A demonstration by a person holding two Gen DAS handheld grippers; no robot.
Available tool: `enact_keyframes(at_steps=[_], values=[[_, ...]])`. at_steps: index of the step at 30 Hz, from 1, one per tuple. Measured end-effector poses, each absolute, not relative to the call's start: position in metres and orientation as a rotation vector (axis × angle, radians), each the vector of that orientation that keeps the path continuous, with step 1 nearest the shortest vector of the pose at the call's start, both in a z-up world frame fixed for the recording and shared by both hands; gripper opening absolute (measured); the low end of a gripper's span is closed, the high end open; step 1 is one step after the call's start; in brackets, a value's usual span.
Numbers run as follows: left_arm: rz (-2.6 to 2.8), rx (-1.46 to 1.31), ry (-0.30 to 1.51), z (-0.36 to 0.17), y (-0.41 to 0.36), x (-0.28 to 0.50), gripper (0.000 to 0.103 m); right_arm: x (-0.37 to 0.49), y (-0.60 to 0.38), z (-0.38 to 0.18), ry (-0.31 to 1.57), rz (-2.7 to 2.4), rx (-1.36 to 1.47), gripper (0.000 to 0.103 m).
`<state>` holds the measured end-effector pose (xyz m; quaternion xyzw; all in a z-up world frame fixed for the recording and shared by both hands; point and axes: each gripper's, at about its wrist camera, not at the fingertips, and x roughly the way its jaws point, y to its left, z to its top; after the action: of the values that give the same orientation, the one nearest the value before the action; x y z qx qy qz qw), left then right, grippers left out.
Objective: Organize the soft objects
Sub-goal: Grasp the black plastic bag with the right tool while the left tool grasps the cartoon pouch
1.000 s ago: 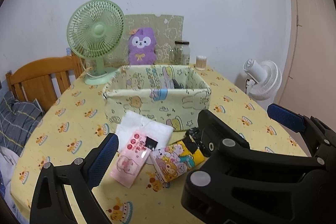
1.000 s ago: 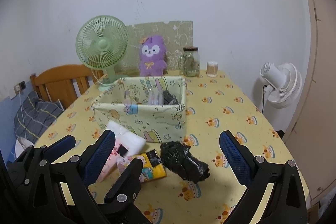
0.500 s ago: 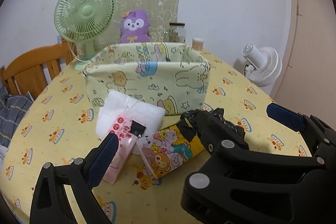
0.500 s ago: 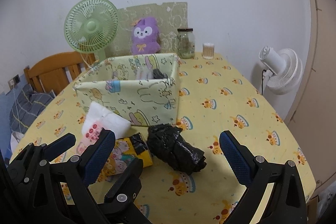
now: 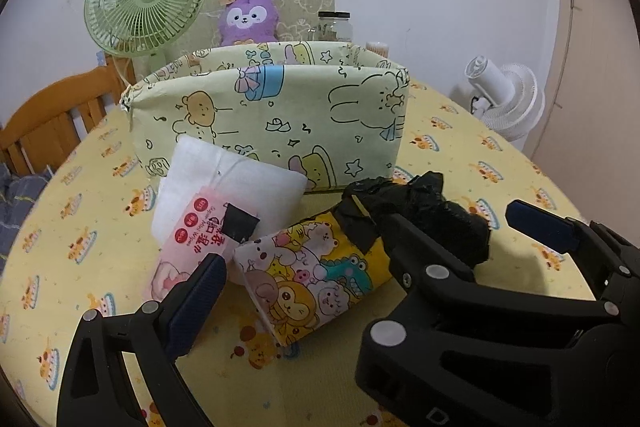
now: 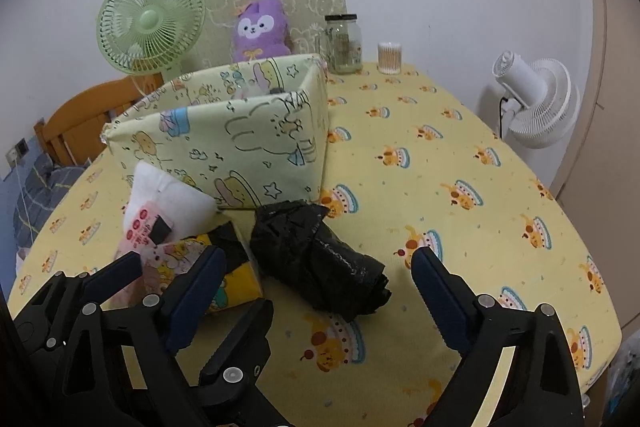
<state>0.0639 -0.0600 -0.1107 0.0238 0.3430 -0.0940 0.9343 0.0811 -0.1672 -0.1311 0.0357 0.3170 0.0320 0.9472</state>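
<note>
A: Start at the jaws. What do they have?

B: Nothing. The right gripper [image 6: 316, 287] stands wide, its jaws having just been closing a little, with the black plastic bundle [image 6: 320, 259] lying between them on the table [image 6: 460, 155] but no pad touching it. The left gripper [image 5: 360, 255] is also spread wide and empty; in the left wrist view one blue pad sits just in front of the pink wipes pack [image 5: 192, 247], and the cartoon-print pack [image 5: 316, 279] lies between the two fingers.

A: So what counts as done?

B: Very little that I can confirm. The fabric storage box [image 6: 224, 131] stands open just behind the loose items, and something pale and something dark peek over its rim in the right wrist view, so a few things may already be inside. I can't tell what they are.

A: And what's left?

B: Four soft things are out on the table, crowded against the box's front wall: the white padded pack [image 5: 228, 179], the wipes pack resting on it, the cartoon-print pack, and the black bundle beside that. None is lifted. I'd judge the task at an early or middle stage, with both grippers lined up for a pick.

A: The purple plush [image 6: 262, 27]?

B: It sits behind the box by the green fan [image 6: 150, 21]; whether it belongs to the sorting I can't say.
</note>
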Motion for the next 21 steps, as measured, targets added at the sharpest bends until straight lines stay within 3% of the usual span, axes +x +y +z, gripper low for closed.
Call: enact_keyframes(at_steps=[8,14,21], values=[[-0.181,0.078,0.716,-0.113,-0.07,0.072,0.099,0.09,-0.177,-0.138,0.674,0.056,0.112,0.091],[-0.168,0.078,0.723,-0.114,-0.068,0.075,0.089,0.1,-0.176,-0.142,0.695,0.085,0.122,0.089],[-0.172,0.076,0.723,-0.115,-0.067,0.076,0.088,0.105,-0.174,-0.145,0.713,0.109,0.144,0.076]])
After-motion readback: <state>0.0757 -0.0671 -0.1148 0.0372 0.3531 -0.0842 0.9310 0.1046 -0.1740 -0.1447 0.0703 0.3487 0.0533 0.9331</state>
